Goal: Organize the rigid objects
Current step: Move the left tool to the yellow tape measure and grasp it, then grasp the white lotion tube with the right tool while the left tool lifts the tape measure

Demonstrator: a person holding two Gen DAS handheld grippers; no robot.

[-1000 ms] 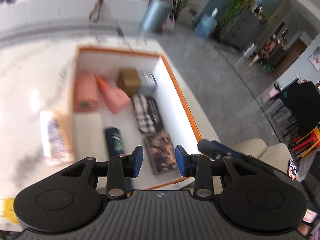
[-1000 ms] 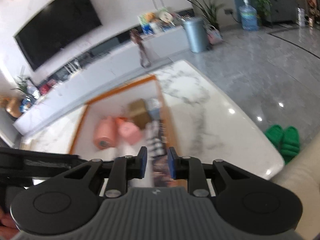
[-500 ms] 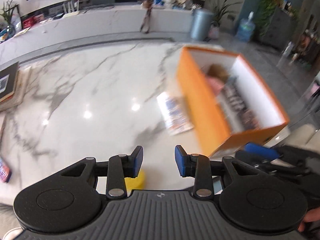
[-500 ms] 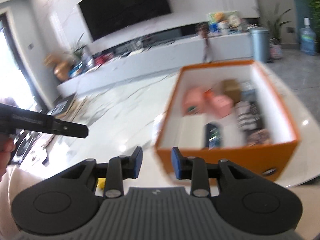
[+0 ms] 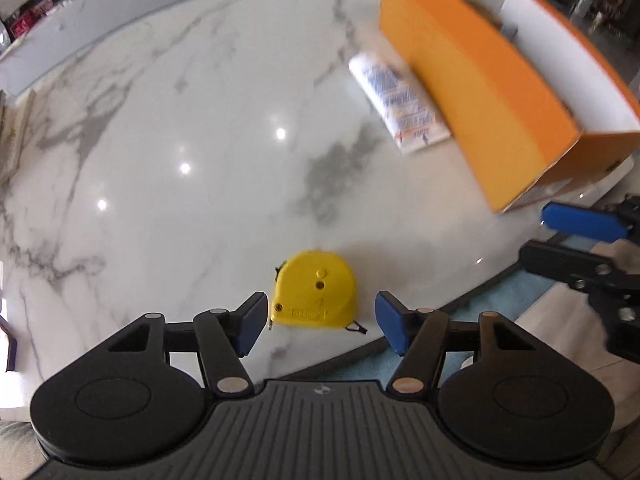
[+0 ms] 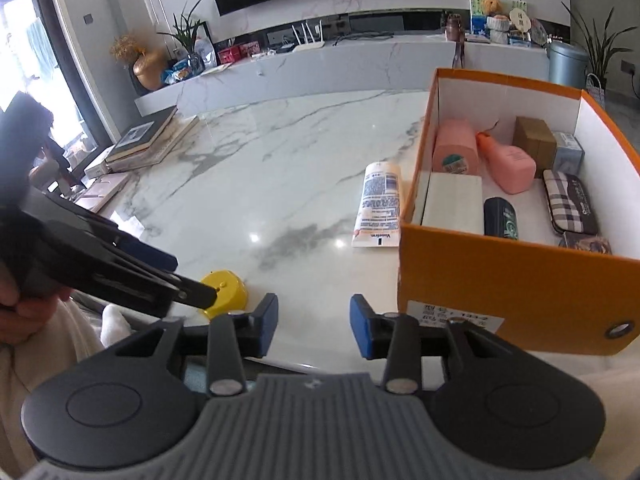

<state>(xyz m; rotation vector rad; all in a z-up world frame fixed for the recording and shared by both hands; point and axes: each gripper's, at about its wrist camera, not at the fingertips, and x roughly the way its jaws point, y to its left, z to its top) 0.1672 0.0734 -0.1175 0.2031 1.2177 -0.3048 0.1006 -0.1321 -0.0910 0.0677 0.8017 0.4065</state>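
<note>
While both hand-held grippers (image 5: 320, 322) (image 6: 314, 326) gape, a yellow tape measure (image 5: 315, 289) lies on the glossy marble table (image 5: 180, 128)

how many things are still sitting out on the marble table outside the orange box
2: the yellow tape measure near the table's front edge, between the left gripper's open jaws, and the white lotion tube lying beside the orange box. Books at the far-left edge excluded.

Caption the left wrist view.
Open left gripper poised over yellow tape measure on marble table, orange box beyond.
</note>
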